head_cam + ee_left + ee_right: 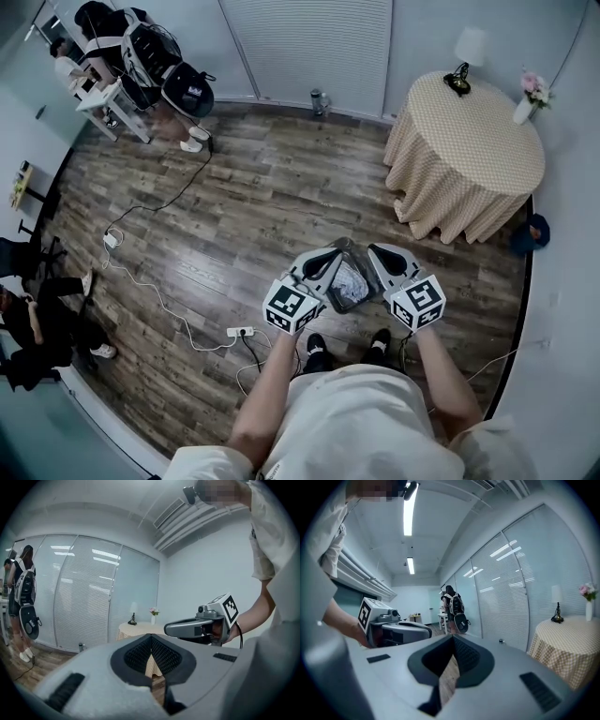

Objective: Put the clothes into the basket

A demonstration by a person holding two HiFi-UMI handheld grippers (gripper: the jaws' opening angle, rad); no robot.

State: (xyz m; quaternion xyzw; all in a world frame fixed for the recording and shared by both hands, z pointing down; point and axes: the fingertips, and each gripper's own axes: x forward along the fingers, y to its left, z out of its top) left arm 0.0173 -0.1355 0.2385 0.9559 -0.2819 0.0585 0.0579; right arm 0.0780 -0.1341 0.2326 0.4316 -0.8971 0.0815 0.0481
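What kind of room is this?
Probably an office room staged as a home: wood-plank floor, a round table with a checked cloth, lamp and flowers, and glass walls with blinds.

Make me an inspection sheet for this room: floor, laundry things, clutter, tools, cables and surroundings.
Surface: wooden floor; no worktop in use.
Job's things: basket in front of the person's shoes, pale clothes inside it.
Clutter: small jar by the far wall.
Grippers: left tool shut, empty; right tool shut, empty; both held over the basket.
Cables: white cable running to a power strip; black cable across the floor.
Surroundings: round table with checked cloth, lamp and flowers; people at far left.
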